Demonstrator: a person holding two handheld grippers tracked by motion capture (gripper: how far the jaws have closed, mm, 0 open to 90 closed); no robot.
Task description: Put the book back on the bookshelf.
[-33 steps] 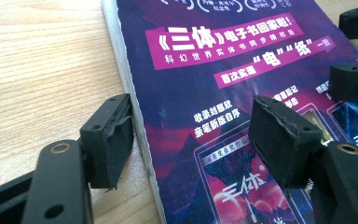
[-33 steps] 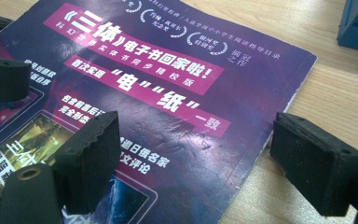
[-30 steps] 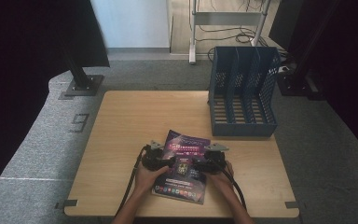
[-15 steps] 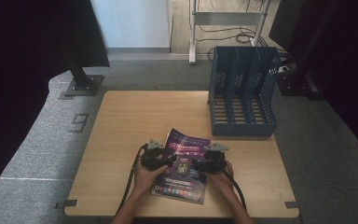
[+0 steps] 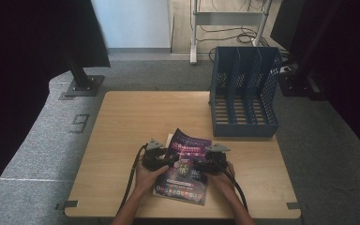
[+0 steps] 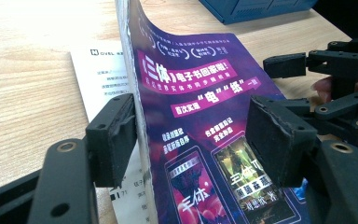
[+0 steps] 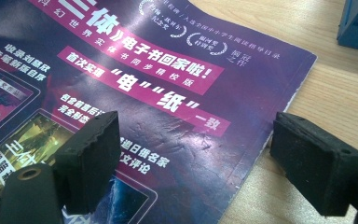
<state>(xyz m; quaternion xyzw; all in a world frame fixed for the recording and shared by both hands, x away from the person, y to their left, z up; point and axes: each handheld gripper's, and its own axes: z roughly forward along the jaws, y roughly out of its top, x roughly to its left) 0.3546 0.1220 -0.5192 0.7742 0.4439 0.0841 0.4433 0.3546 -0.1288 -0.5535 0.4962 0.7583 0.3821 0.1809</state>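
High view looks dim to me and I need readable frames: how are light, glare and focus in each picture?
High view: dark edges, magazine text unreadable. Left gripper view: table washed out by glare, cover sharp, near pads soft. Right gripper view: even light, print crisp, pads slightly blurred.
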